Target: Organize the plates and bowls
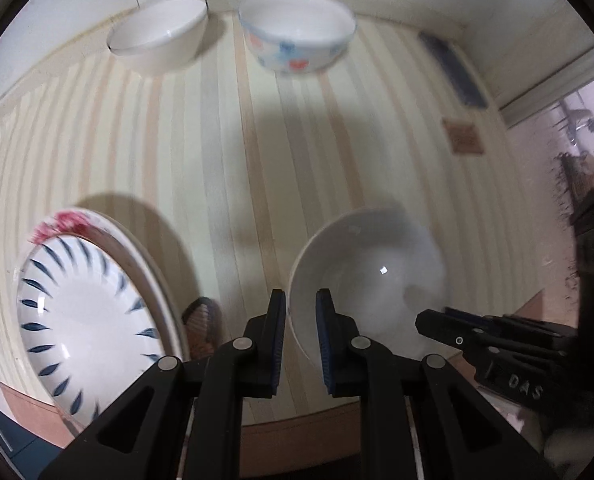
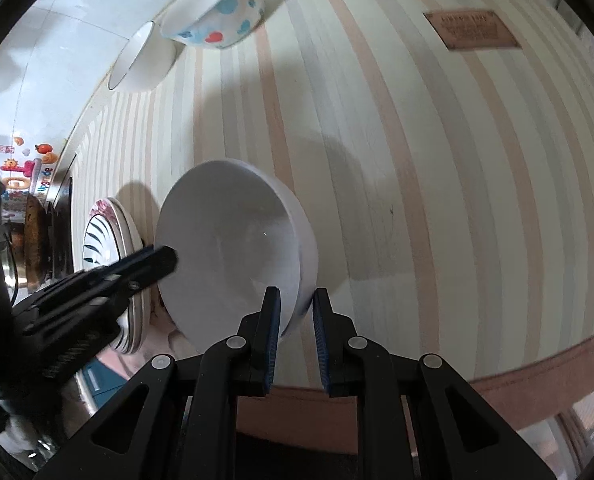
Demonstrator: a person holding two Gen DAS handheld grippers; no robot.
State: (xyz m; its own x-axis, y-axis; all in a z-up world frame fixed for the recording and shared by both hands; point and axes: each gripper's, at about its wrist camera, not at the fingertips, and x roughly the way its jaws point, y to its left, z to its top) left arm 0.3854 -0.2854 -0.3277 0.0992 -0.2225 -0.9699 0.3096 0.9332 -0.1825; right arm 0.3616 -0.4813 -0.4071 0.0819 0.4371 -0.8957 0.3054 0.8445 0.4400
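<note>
Gripping opposite sides of one plain white bowl (image 1: 369,276), both claws are nearly closed on its thin rim. The left claw (image 1: 301,300) pinches the rim with one finger inside the bowl and one outside; in the right wrist view the right claw (image 2: 295,298) does the same on the other side, its inner pad against the bowl's inside wall.

That bowl sits toward the near edge of the striped worktop (image 1: 217,160). Just beside it, also near that edge, lies a plate with blue dashes (image 1: 93,320) stacked on a larger plate with a red-patterned rim (image 1: 73,222).

Along the far edge, by the white wall, stand two more bowls close together: a plain white one (image 1: 161,32) and one with blue and red spots (image 1: 297,36). A small brown label (image 1: 463,136) and a blue strip (image 1: 453,68) lie toward the far corner of the worktop.
</note>
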